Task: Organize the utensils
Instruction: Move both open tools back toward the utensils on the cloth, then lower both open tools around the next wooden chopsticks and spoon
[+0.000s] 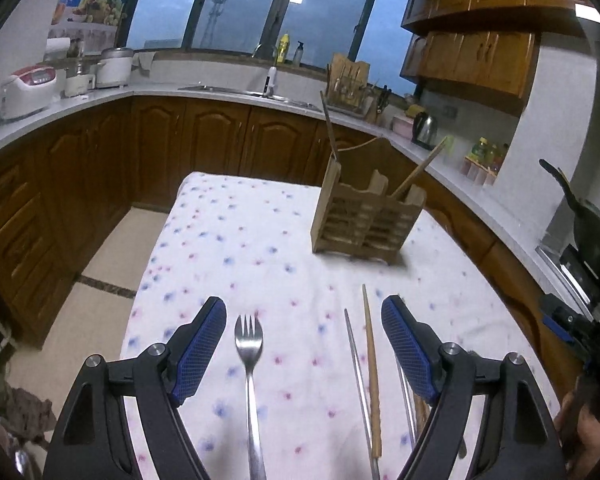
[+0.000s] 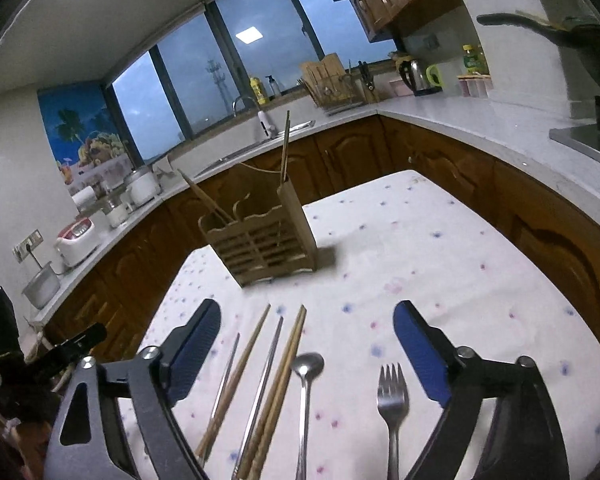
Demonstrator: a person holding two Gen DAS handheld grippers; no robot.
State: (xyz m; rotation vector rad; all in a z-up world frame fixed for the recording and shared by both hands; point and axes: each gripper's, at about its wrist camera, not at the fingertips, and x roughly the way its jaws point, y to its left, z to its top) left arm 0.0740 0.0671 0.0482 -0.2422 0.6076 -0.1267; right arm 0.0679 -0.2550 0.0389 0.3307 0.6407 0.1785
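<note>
A wooden utensil holder stands on the flowered tablecloth, with a chopstick leaning out of one compartment and another standing in the end one. My left gripper hangs open over the cloth; a steel fork lies between its fingers, and a metal chopstick and a wooden chopstick lie near the right finger. My right gripper is open above wooden chopsticks, metal chopsticks, a spoon and a fork. Neither gripper touches anything.
The table edge drops to a tiled floor on the left. Brown cabinets under a white counter wrap around the room. A dark wok sits on the stove at right. A kettle and a dish rack stand on the counter.
</note>
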